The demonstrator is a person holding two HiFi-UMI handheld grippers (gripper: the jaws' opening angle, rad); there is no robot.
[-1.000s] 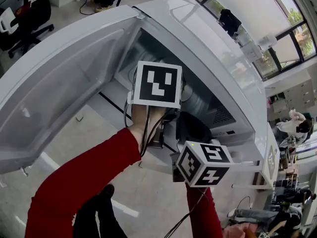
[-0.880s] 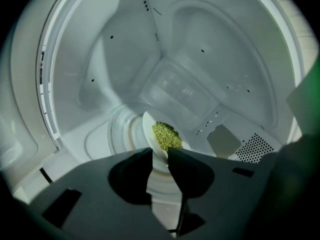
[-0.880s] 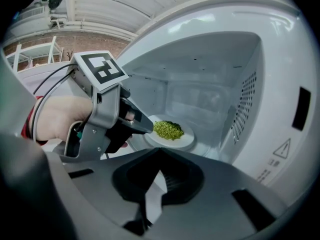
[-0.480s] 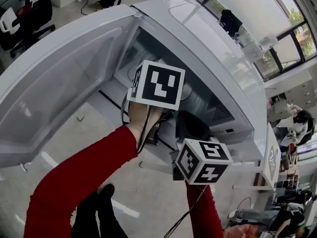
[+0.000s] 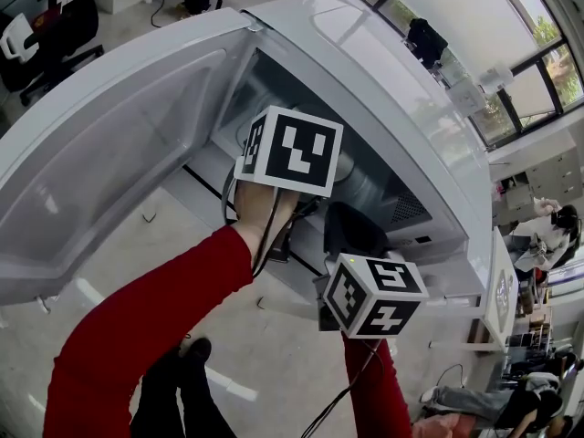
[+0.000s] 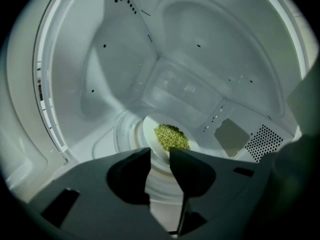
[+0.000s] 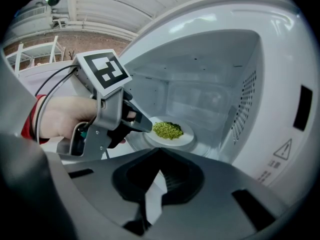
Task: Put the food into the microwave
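Note:
A white plate [image 6: 151, 134] with a heap of green food [image 6: 171, 136] sits on the glass turntable inside the open white microwave [image 5: 392, 80]. My left gripper [image 6: 159, 154] reaches into the cavity. Its jaws are opening, with the plate's near rim in the gap and the pads off it. In the right gripper view the left gripper [image 7: 146, 127] has its tips at the left edge of the plate [image 7: 182, 139], beside the food [image 7: 167, 129]. My right gripper [image 7: 160, 155] hangs outside the opening, shut and empty. In the head view only the grippers' marker cubes show.
The microwave door [image 5: 109, 153] stands swung wide open to the left. The cavity's right wall has a vent grid [image 7: 245, 99] and a control panel beyond it. An office chair [image 5: 55, 35] and a floor cable lie behind.
The left gripper's marker cube has rolled slightly in the head view. The right gripper has kept still.

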